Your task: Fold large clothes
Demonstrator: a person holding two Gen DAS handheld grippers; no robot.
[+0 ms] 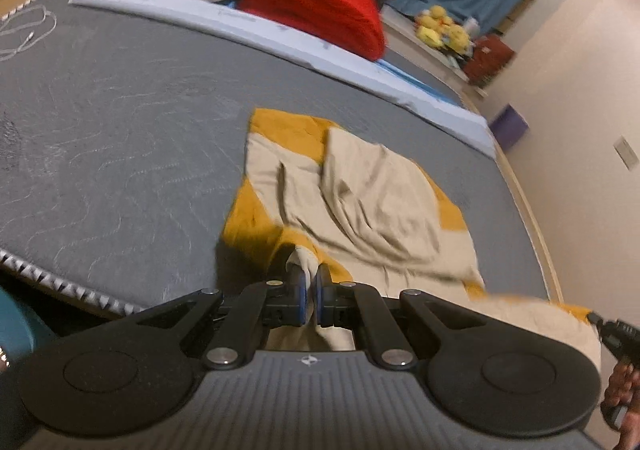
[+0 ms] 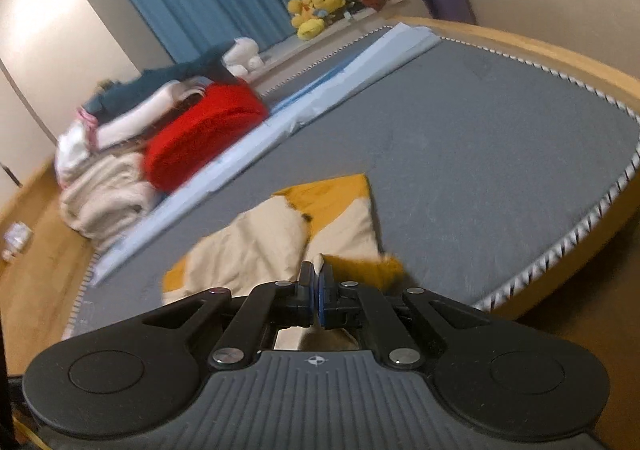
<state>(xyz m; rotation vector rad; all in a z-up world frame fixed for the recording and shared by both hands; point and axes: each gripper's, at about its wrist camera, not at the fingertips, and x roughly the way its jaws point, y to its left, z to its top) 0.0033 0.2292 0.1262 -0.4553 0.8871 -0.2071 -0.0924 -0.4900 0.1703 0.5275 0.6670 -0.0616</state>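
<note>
At the near edge of the mattress (image 1: 120, 122), both grippers pinch the garment's (image 1: 372, 190) near hem: left gripper (image 1: 309, 280) clamped, right gripper (image 2: 318, 278) clamped too. Mid-fold, I'd say; next, carry that hem evenly toward the far edge.

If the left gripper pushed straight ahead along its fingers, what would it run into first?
The left gripper is already shut on an edge of the yellow-and-beige garment. Straight ahead, it would most likely press into that garment spread on the grey mattress; the depth is uncertain.
</note>
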